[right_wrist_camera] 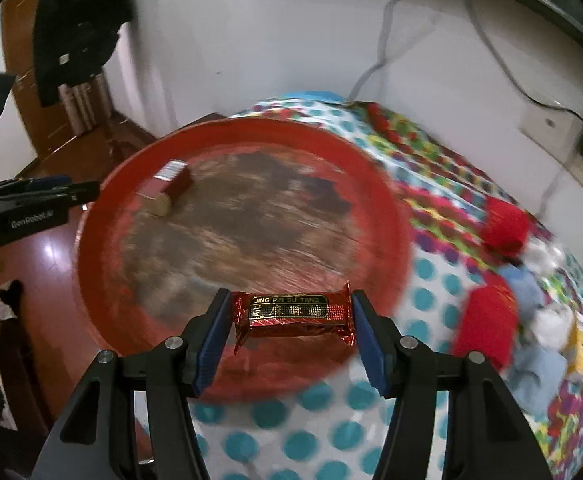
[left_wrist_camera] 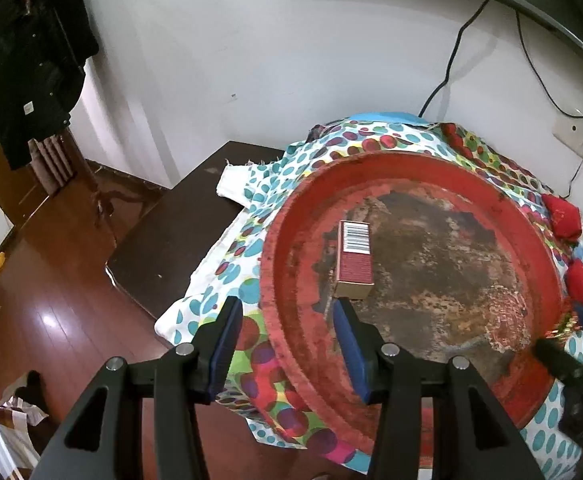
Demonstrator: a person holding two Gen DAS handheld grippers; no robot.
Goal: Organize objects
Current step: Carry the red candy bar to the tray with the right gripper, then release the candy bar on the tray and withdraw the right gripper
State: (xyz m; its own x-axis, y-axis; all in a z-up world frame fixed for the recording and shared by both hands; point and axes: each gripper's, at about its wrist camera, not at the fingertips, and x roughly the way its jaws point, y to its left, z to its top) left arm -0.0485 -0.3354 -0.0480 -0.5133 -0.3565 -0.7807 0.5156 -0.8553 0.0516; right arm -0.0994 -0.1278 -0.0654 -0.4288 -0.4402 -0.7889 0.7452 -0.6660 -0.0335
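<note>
My right gripper (right_wrist_camera: 289,314) holds a red foil candy bar (right_wrist_camera: 293,314) crosswise, both pads pressed on its ends, above the near edge of the round red tray (right_wrist_camera: 103,200). My left gripper (left_wrist_camera: 287,330) is half open w/ nothing between the fingers, over the tray's left rim. A small red box (left_wrist_camera: 354,258) lies in the tray, left of centre. The tray sits on a dotted cloth (right_wrist_camera: 299,444); red pouches (right_wrist_camera: 505,220) lie near its right edge.

Both wrist views look steeply down, sharing the red tray (left_wrist_camera: 287,240).
</note>
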